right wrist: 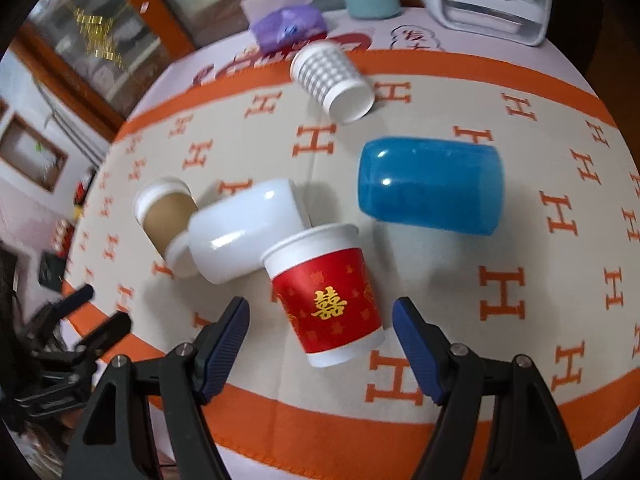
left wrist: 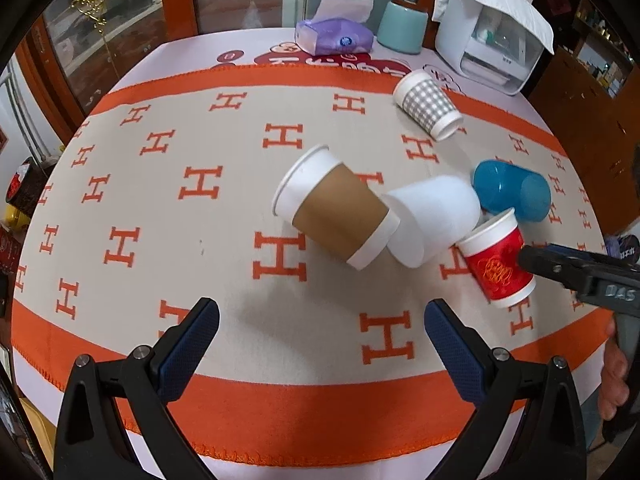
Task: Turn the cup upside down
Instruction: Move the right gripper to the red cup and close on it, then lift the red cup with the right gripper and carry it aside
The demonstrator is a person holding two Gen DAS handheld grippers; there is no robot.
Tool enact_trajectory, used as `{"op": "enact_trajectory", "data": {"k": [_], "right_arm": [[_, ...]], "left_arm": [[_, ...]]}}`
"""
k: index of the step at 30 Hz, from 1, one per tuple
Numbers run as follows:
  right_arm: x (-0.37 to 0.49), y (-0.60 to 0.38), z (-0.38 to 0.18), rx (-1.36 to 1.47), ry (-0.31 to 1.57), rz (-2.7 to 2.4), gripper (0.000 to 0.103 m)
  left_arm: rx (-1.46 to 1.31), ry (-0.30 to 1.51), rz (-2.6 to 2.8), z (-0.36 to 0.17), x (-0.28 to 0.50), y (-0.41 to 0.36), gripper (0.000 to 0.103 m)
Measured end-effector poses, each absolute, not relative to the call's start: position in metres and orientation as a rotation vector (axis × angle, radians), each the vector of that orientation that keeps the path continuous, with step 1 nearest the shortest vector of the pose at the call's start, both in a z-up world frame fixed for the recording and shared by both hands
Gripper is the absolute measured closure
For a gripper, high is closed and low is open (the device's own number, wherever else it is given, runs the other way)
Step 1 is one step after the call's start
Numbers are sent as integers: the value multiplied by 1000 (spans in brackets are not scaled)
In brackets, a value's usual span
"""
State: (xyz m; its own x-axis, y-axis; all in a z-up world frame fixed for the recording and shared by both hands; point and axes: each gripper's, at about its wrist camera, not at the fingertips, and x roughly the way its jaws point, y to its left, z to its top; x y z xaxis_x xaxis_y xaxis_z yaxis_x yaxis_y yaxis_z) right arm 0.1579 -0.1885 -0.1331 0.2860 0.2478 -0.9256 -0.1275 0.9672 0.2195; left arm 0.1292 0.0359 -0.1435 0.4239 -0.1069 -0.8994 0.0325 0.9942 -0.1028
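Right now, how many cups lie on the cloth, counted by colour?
Brown: 1, brown cup
White: 1, white cup
Red: 1, red cup
Blue: 1, blue cup
Grey check: 1, check cup
Total: 5, all on their sides.

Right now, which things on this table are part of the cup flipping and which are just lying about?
Job:
red cup, between the open right gripper jaws
brown-sleeved cup
white cup
blue cup
grey checked cup
left gripper, open, empty

Lying about:
purple tissue pack
teal canister
white appliance
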Motion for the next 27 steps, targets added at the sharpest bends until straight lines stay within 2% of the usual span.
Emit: {"op": "enact_trajectory", "data": {"k": [4, 6, 15, 22, 27], "right_arm": [[161, -182, -147, 34, 1261, 260, 31], [161, -179, -149, 14, 1262, 289, 44], [147, -157, -134, -174, 1150, 438, 45], [97, -131, -112, -465, 1001, 678, 45], [65, -114, -122, -625, 977, 863, 45]], "left_arm": [[-71, 1139, -90, -149, 129, 39, 1], [-65, 1135, -92, -150, 129, 39, 1], [2, 1119, -95, -147, 126, 37, 1], [88, 1079, -142, -130, 110, 39, 1], [167, 1068, -187, -124, 90, 43, 1]]}}
